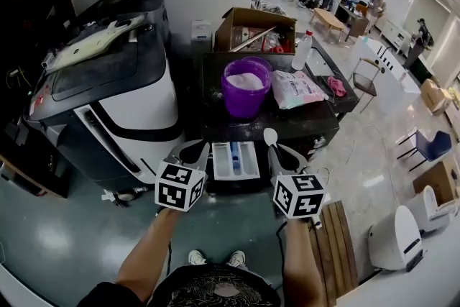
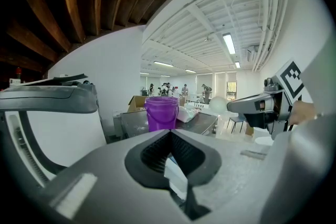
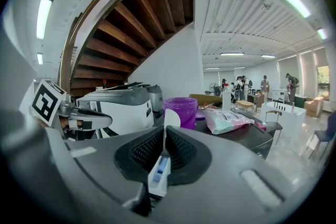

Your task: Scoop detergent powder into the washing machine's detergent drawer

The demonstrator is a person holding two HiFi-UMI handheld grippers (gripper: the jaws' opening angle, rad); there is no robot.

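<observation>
in the purple bucket point(image 1: 244, 104) lies white powder point(image 1: 246, 80)

The left forearm point(image 1: 147, 255) and right forearm point(image 1: 298, 262) reach forward. The left gripper point(image 1: 192, 149) is just left of the detergent drawer point(image 1: 221, 162), jaws together and empty. The right gripper point(image 1: 277, 150) is just right of it, jaws pinching a spoon point(image 1: 270, 136) upright.

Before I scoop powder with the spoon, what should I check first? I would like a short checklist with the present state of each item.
1. Spoon held by the right gripper: ok, jaws shut on its handle.
2. Bucket open, with powder inside: ok.
3. Drawer pulled out: ok.
4. Left gripper out of the way: ok, shut, empty, at the drawer's left.
5. Spoon bowl empty and clean: cannot tell.
</observation>
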